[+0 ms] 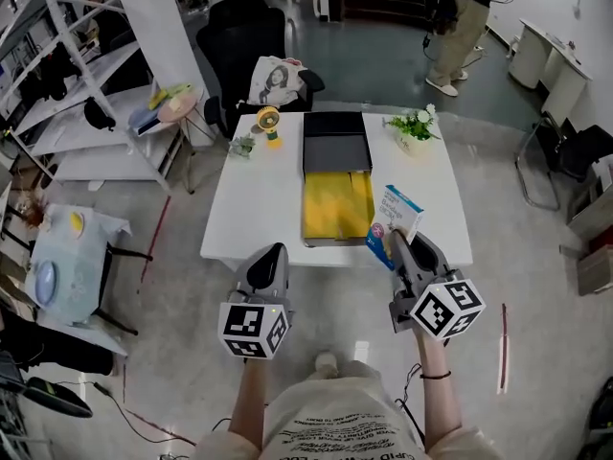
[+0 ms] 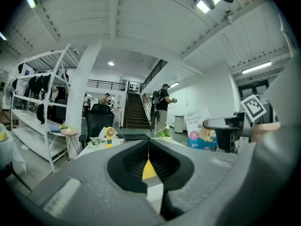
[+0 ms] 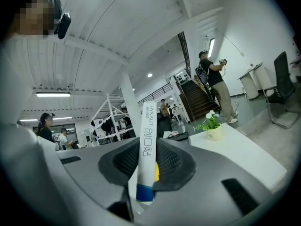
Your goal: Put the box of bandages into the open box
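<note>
The box of bandages point(image 1: 396, 217), white and blue, is clamped upright between the jaws of my right gripper point(image 1: 401, 244) above the white table's point(image 1: 257, 204) front right edge. In the right gripper view its narrow side point(image 3: 147, 145) stands between the pads. In the left gripper view its printed face point(image 2: 201, 128) shows at the right. The open box point(image 1: 337, 206), yellow inside with a black lid point(image 1: 335, 140) folded back, lies at the table's middle, just left of the bandages. My left gripper point(image 1: 271, 254) hangs in front of the table's edge, jaws together and empty.
A potted plant point(image 1: 416, 126) stands at the table's back right. A small yellow fan point(image 1: 269, 124) and a tiny plant point(image 1: 242, 146) stand at its back left. A black chair point(image 1: 239, 41) stands behind the table, with a white shelf rack point(image 1: 81, 89) at the left. A person point(image 1: 465, 22) stands far back.
</note>
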